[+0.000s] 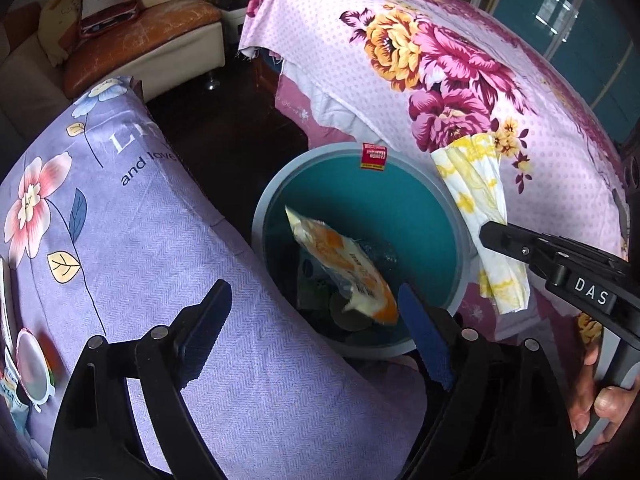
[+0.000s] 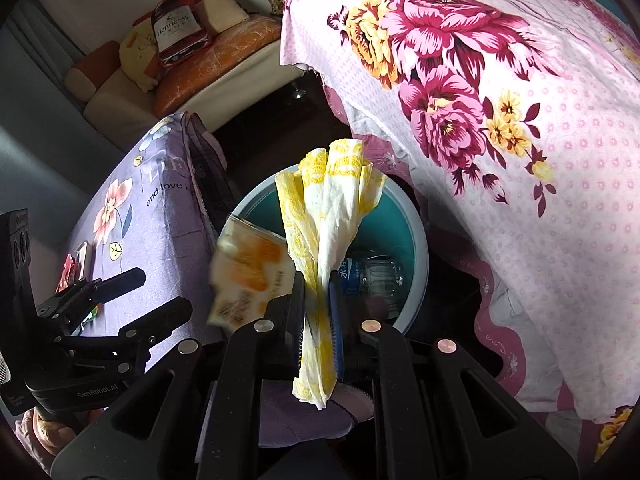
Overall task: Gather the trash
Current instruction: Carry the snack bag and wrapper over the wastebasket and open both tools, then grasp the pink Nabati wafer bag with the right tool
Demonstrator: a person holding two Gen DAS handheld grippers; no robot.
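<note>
A round teal bin with a grey rim stands on the floor between two cloth-covered tables; it also shows in the right wrist view. An orange-and-white wrapper is in the air inside the bin's mouth, blurred in the right wrist view. A clear plastic bottle lies in the bin. My left gripper is open and empty above the bin's near rim. My right gripper is shut on a yellow-and-white napkin, held over the bin's right rim.
A purple flowered cloth covers the left table, with a small round mirror and packets at its left edge. A pink flowered cloth covers the right table. A sofa with cushions stands behind.
</note>
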